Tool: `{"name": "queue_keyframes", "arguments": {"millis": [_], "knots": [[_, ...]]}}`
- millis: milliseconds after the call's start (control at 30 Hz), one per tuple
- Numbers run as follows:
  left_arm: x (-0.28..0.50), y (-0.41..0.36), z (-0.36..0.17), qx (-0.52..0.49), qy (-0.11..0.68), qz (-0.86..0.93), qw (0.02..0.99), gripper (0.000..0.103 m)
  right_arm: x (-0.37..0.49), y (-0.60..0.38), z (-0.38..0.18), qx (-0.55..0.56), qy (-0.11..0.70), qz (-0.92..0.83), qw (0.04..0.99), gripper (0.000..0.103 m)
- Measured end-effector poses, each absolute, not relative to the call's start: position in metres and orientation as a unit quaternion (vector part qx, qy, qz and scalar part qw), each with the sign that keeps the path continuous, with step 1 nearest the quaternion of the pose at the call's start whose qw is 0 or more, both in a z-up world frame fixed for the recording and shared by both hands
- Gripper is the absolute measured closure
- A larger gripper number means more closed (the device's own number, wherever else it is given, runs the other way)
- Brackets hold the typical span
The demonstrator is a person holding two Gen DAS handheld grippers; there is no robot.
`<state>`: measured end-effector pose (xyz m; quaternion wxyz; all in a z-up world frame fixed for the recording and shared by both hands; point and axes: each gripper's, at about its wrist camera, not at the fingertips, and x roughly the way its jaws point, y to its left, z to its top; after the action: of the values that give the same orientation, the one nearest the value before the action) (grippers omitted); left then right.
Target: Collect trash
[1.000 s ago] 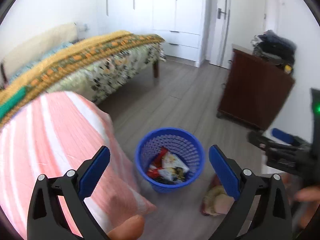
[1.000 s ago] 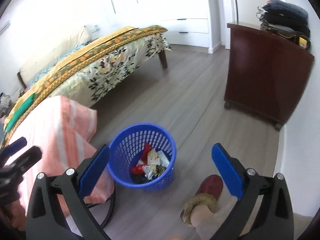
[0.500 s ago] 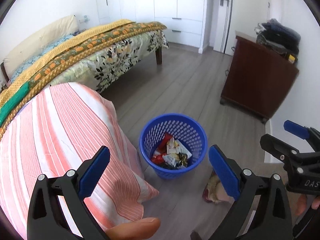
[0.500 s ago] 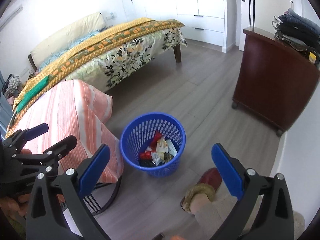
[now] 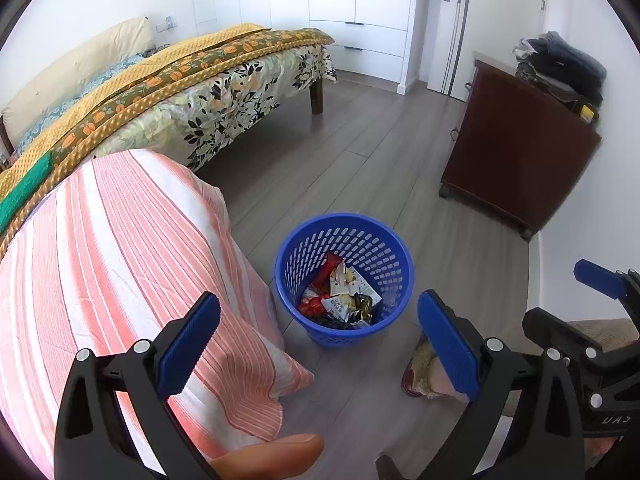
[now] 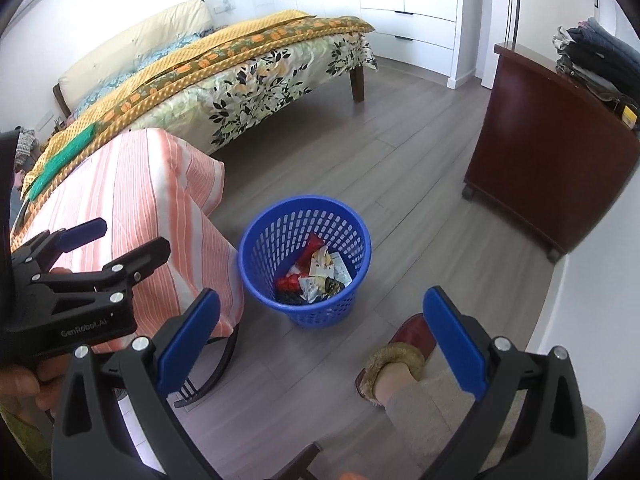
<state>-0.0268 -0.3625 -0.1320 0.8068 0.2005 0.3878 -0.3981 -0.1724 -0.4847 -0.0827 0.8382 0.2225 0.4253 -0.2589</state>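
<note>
A blue perforated waste basket (image 5: 345, 232) (image 6: 260, 236) stands on the grey wood floor, holding several crumpled wrappers (image 5: 340, 298) (image 6: 314, 274), red, white and dark. My left gripper (image 5: 318, 338) is open and empty, held high above and in front of the basket. My right gripper (image 6: 322, 338) is likewise open with nothing between its fingers. Each gripper shows in the other's view: the right gripper (image 5: 592, 308) at the right edge, the left gripper (image 6: 86, 248) at the left edge.
A table under an orange-and-white striped cloth (image 5: 104, 264) (image 6: 136, 196) sits left of the basket. A bed (image 5: 180, 92) lies behind it. A dark wooden dresser (image 5: 516, 152) with folded clothes stands right. A person's slippered foot (image 6: 396, 360) is near the basket.
Both grippers have risen and pulled back from the basket, so it looks smaller and more of the room shows. Both stay open and empty.
</note>
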Motion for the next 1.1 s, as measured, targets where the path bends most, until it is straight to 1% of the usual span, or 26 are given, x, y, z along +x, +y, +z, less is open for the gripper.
{"name": "queue_keyframes", "arguments": {"millis": [1100], "knots": [[-0.019,-0.3621,-0.1368,0.201,0.394,-0.393,0.806,0.005,-0.1666,-0.4841,-0.0845,0.218,0.432,-0.256,0.837,0.005]]}}
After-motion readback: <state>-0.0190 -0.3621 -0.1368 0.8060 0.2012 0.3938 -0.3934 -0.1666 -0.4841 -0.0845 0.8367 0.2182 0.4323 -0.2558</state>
